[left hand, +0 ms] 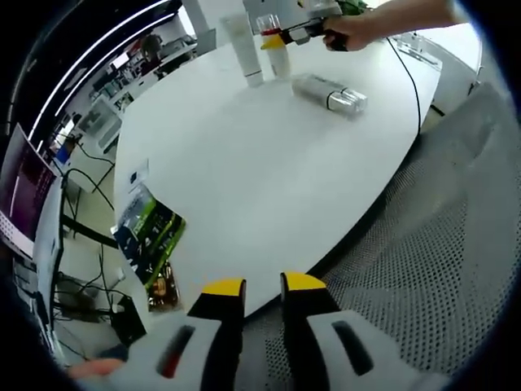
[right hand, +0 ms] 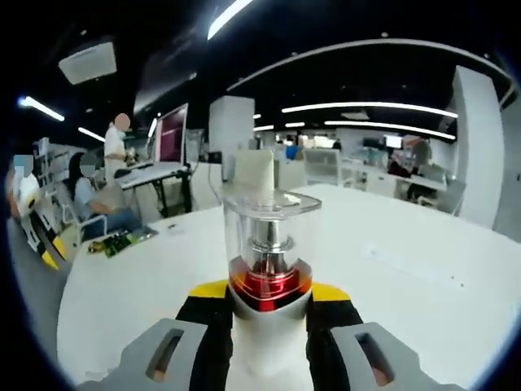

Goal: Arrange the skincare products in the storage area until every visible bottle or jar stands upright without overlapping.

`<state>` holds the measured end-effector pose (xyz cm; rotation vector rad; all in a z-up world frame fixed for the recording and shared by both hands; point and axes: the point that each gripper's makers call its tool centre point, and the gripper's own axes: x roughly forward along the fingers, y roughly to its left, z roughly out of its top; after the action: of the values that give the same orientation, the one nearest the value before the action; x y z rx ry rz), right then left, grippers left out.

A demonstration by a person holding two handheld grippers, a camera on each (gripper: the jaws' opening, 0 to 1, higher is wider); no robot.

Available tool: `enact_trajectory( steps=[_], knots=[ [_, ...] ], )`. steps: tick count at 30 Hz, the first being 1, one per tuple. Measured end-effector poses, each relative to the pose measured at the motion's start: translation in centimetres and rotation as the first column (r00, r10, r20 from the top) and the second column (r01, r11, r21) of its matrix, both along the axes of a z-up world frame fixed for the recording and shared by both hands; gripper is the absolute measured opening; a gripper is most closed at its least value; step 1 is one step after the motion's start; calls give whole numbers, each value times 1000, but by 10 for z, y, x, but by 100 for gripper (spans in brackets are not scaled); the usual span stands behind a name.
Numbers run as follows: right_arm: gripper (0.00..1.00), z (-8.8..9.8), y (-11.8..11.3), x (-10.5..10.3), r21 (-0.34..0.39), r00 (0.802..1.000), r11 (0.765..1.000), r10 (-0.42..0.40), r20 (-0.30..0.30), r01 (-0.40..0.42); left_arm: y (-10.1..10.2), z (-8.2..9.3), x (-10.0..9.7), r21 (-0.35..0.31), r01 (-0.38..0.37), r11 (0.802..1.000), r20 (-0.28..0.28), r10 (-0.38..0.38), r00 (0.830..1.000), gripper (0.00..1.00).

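One pump bottle clamped upright between the right gripper jaws, clear cap on top, red collar at the pads; left gripper idling slightly parted and empty at the near edge of the white table. Across that table, seen from the left gripper view: a silver bottle lying flat, long axis running along the far edge, just beside the right gripper, well apart from the left; two white tubes standing behind it. Up close in the right gripper view: grip detail alone.

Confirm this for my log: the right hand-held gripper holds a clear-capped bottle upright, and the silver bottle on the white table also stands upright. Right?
Not quite. The silver bottle lies on its side on the white table, as the left gripper view shows. The rest holds: the right hand-held gripper is shut on the clear-capped bottle, held upright in the right gripper view.
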<state>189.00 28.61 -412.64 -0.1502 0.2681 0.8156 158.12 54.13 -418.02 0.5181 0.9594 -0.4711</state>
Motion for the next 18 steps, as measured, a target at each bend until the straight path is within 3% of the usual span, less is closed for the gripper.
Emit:
enact_trajectory(
  steps=[2,8,18],
  knots=[
    [30,0,0,-1,-3,999,1000,15,30,-15,0,0,0,1,0,1000,0,0,1000,12],
    [31,-1,6,-1,-28,996,997,75,47,-73,0,1,0,2,0,1000,1,0,1000,11],
    [32,-2,7,10,-35,998,997,64,21,-63,1,-1,-2,14,2,1000,-11,-2,1000,10]
  ],
)
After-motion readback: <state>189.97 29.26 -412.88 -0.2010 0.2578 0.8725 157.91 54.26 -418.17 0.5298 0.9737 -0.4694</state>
